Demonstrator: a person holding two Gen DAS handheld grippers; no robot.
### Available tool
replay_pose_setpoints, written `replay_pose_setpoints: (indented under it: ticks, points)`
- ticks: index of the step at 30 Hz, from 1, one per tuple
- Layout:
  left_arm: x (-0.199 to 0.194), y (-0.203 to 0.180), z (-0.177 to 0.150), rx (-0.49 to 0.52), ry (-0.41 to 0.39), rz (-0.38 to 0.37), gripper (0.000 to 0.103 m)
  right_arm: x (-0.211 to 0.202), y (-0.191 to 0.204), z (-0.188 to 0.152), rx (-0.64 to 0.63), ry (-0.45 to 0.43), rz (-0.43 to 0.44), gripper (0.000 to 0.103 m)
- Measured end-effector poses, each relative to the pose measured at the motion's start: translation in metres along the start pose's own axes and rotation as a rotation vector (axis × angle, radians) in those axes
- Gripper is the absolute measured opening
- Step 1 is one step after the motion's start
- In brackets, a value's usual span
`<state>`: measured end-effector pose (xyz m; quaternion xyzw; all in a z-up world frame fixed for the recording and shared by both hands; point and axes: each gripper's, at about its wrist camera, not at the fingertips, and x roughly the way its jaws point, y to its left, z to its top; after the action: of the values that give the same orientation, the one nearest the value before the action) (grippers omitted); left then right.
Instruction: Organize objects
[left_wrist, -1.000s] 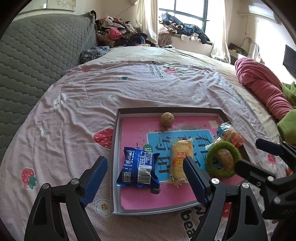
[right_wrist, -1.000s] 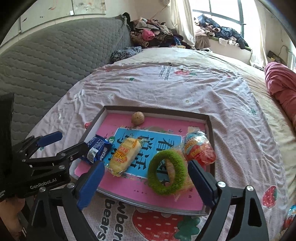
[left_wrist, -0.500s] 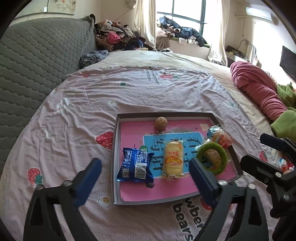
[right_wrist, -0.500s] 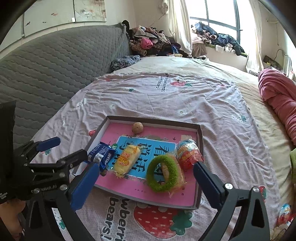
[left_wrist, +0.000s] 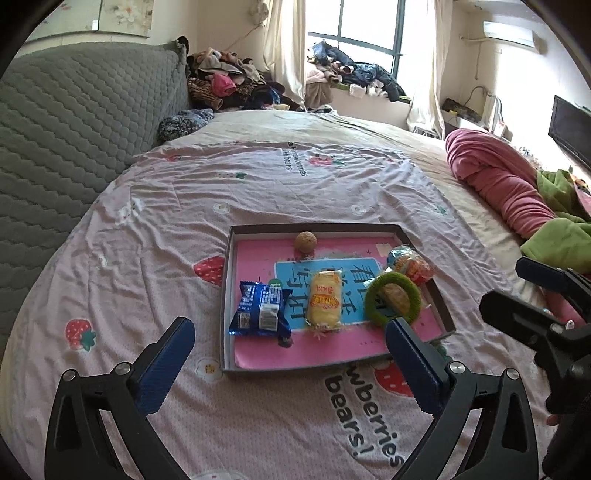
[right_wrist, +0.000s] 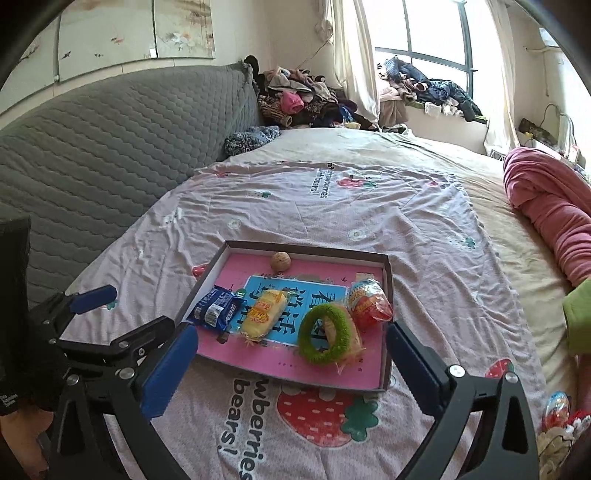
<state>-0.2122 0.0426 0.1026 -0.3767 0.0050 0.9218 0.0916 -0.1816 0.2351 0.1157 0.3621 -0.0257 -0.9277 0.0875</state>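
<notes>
A shallow tray (left_wrist: 226, 280) (right_wrist: 387, 317) with a pink floor lies on the strawberry-print bedspread. In it are a blue snack packet (left_wrist: 260, 309) (right_wrist: 216, 309), a yellow wrapped cake (left_wrist: 325, 299) (right_wrist: 264, 313), a green fuzzy ring (left_wrist: 392, 299) (right_wrist: 325, 334) lying on a wrapped snack, a red-orange wrapped snack (left_wrist: 410, 263) (right_wrist: 369, 304) and a walnut (left_wrist: 305, 242) (right_wrist: 280, 261). My left gripper (left_wrist: 288, 363) is open and empty, in front of the tray. My right gripper (right_wrist: 291, 363) is open and empty, also in front of the tray.
A grey quilted headboard (left_wrist: 74, 122) runs along the left. A rolled pink blanket (left_wrist: 498, 184) and green cloth (left_wrist: 561, 243) lie at the right. Clothes are piled at the far end (left_wrist: 229, 81). Small wrapped items (right_wrist: 557, 410) lie at the bed's near right.
Both grippers have pulled back and up from the tray, which now looks smaller and farther. Both stay open. The objects in the tray have not moved.
</notes>
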Motion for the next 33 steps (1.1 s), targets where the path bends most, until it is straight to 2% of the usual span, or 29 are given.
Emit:
replay_pose_setpoints:
  ticks: [11, 23, 33]
  points:
    - [-0.052, 0.007, -0.027, -0.051, -0.089, 0.020, 0.103, -0.049, 0.007, -0.028, -0.006, -0.061, -0.009, 0.103]
    - [-0.097, 0.004, -0.068, -0.065, -0.115, 0.036, 0.103, -0.083, 0.018, -0.070, -0.018, -0.070, -0.014, 0.103]
    - [-0.129, 0.002, -0.099, -0.087, -0.166, 0.054, 0.103, -0.113, 0.019, -0.105, 0.009, -0.108, -0.003, 0.103]
